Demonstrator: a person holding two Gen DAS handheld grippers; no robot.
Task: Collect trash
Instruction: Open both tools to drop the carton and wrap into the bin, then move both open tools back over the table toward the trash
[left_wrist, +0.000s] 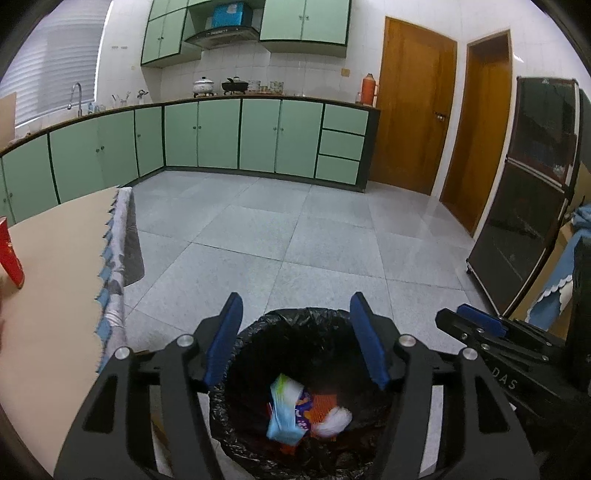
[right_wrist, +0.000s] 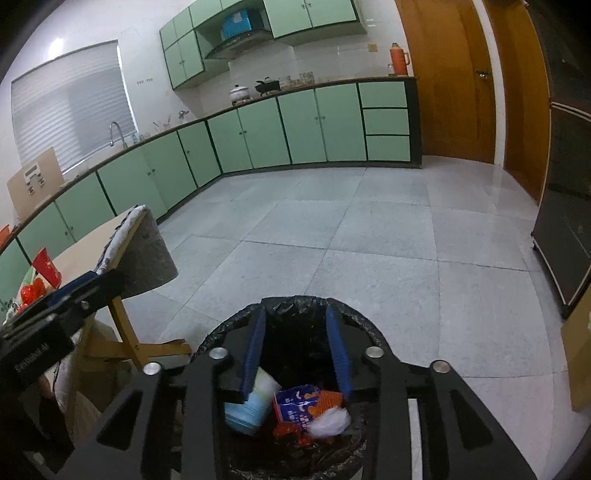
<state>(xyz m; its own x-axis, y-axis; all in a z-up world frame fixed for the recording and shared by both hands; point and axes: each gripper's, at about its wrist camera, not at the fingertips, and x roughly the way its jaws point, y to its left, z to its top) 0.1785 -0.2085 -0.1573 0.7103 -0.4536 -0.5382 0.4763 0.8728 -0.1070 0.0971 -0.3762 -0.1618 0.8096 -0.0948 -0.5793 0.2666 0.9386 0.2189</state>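
We hold both grippers over a round bin (left_wrist: 306, 332) lined with crinkled black plastic. Our left gripper (left_wrist: 297, 339) has its jaws apart, with nothing between them. Our right gripper (right_wrist: 297, 349) likewise gapes empty. Below them in the bin lie a pale blue cup (right_wrist: 249, 406), a glossy blue wrapper (right_wrist: 297, 404), and white crumpled tissue (right_wrist: 332, 421).

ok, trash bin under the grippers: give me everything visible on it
The trash bin is round, lined with a crinkled black plastic bag folded over its rim. It stands upright on the grey tiled floor beside the wooden table leg. Inside lie a pale blue-and-white cup on its side, a blue snack wrapper, orange packaging and something white. Both grippers hover over it, open; whether either touches it cannot be told.
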